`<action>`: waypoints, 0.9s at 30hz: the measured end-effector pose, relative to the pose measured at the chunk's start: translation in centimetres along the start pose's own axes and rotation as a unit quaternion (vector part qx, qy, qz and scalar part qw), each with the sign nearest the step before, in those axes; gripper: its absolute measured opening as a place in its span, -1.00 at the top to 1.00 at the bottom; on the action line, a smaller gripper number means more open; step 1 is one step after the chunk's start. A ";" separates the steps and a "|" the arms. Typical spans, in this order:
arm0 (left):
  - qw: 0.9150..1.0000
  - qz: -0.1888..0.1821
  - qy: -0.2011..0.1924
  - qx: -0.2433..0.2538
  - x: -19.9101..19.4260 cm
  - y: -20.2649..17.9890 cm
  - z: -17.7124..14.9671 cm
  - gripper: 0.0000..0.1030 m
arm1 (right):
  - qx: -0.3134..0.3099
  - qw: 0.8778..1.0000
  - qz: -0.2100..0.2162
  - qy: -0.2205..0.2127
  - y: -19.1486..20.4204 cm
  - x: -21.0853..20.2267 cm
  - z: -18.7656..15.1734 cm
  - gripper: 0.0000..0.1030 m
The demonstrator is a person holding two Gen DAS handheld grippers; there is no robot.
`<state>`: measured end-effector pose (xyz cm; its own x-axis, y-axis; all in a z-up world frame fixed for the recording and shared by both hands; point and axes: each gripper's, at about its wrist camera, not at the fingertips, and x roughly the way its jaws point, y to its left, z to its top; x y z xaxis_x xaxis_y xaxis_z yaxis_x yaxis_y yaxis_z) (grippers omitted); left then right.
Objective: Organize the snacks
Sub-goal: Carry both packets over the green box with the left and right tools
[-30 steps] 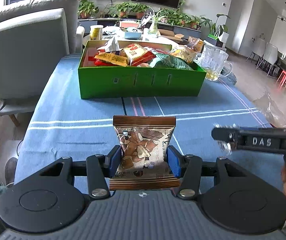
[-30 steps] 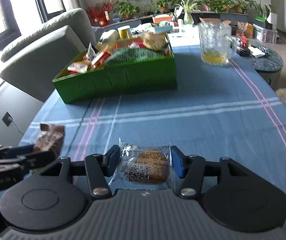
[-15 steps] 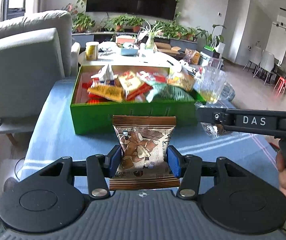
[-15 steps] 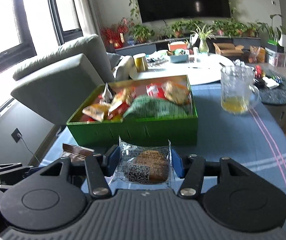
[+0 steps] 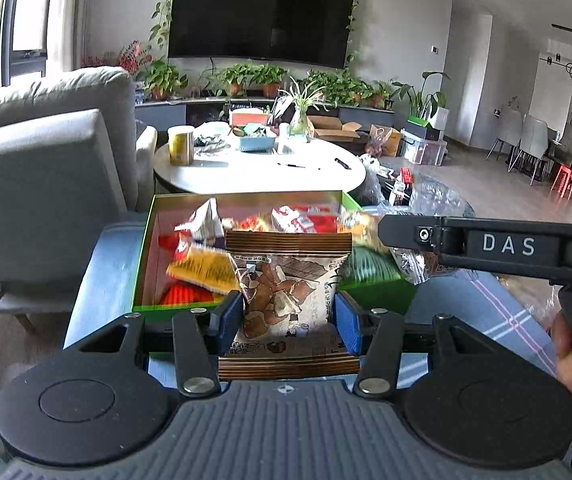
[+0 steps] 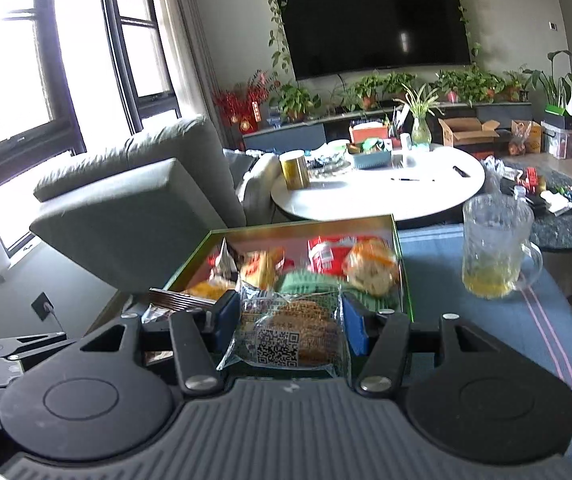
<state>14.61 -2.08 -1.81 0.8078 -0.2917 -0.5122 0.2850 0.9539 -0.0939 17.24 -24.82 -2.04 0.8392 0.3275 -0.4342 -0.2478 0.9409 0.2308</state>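
Brown-edged snack packet (image 5: pixel 288 300) was clamped in left gripper (image 5: pixel 288 318), clear biscuit packet (image 6: pixel 290 330) clamped in right gripper (image 6: pixel 290 326); both were held at the near wall of the green box (image 5: pixel 141 264). Release judged best once each packet was carried over the wall, above a gap among the snacks.

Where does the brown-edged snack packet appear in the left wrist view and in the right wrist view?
Left wrist view: the brown-edged snack packet is at lower centre, held between the pads of the left gripper.
Right wrist view: only its striped brown end shows, at lower left, beside the right gripper.
Shared landmark: the green box of snacks, just behind the packet in both views.
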 end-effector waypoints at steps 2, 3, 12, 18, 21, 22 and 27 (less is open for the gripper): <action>1.000 0.000 -0.002 0.003 0.4 0.0 0.4 0.09 | -0.001 1.000 0.001 -0.005 -0.1 0.2 0.4 -0.54; 1.000 0.001 -0.004 0.005 0.6 -0.1 0.6 0.09 | -0.001 1.000 0.001 -0.007 -0.2 0.4 0.6 -0.54; 1.000 0.009 -0.015 0.009 2.2 -0.1 2.6 0.09 | -0.001 1.000 0.006 -0.022 -0.7 1.7 2.3 -0.54; 1.000 0.009 -0.020 0.007 3.2 0.5 3.6 0.09 | 0.000 1.000 0.008 -0.030 -0.7 2.5 3.0 -0.54; 1.000 0.012 -0.022 0.003 3.5 0.7 4.2 0.09 | 0.003 1.000 0.007 -0.029 -0.8 3.2 3.4 -0.54; 1.000 0.014 -0.024 0.004 3.6 0.8 4.3 0.09 | 0.004 1.000 0.008 -0.028 -0.9 3.3 3.5 -0.54; 0.999 0.021 -0.023 0.008 4.7 0.9 4.8 0.09 | 0.003 1.000 0.010 -0.029 -0.7 4.2 4.0 -0.54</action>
<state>21.11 -2.88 -0.23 0.8424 -0.2544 -0.4750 0.2583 0.9643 -0.0582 22.86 -24.42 -0.51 0.8609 0.3412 -0.3775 -0.2623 0.9333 0.2454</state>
